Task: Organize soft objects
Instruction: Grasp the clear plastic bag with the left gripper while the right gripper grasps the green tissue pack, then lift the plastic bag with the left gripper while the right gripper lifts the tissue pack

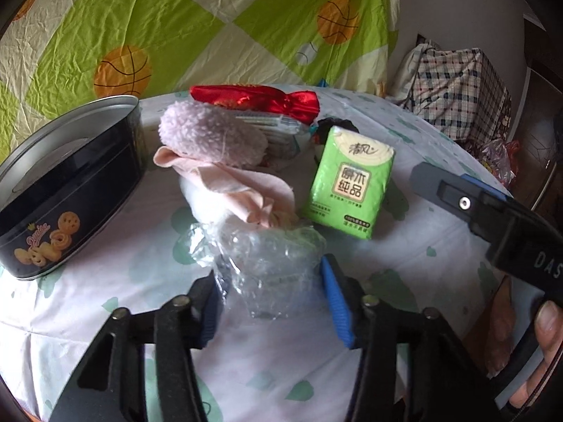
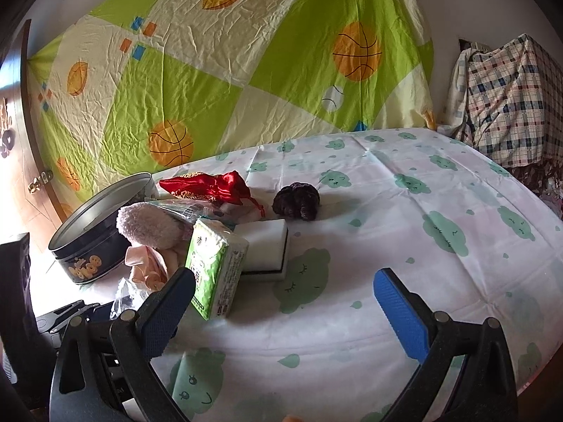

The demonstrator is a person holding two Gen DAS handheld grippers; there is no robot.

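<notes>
Soft things sit in a small pile on a table (image 2: 387, 211) that wears a white cloth with green cloud faces. Behind the table hangs a big sheet (image 2: 218, 70) in green and cream squares with orange basketballs on it. Off to the right is a bundle in checked cloth (image 2: 506, 98).

At the left of the pile stands a round, dark cookie tin (image 1: 67, 190) with its lid off. Just beside it lies a fluffy pale purple sock (image 1: 211, 133), resting on top of a thin pink cloth (image 1: 246, 190). A shiny red pouch (image 1: 260, 100) lies behind the sock, at the far edge of the pile. A green tissue pack (image 1: 352, 183) stands tilted to the right of the pink cloth. In the right wrist view a white sponge block (image 2: 264, 246) lies just behind the tissue pack, and a dark purple scrunchie (image 2: 297, 201) sits alone a little farther back.

At the front of the pile is a crumpled clear plastic wrap (image 1: 267, 267). The left gripper (image 1: 271, 295) has its two blue pads on either side of this wrap. The left pad touches it, but I cannot tell if both pads are squeezing it.

The right gripper (image 2: 285, 302) has its fingers spread wide apart, with only tablecloth between them. Its left finger (image 2: 169, 302) is just in front of the tissue pack.
</notes>
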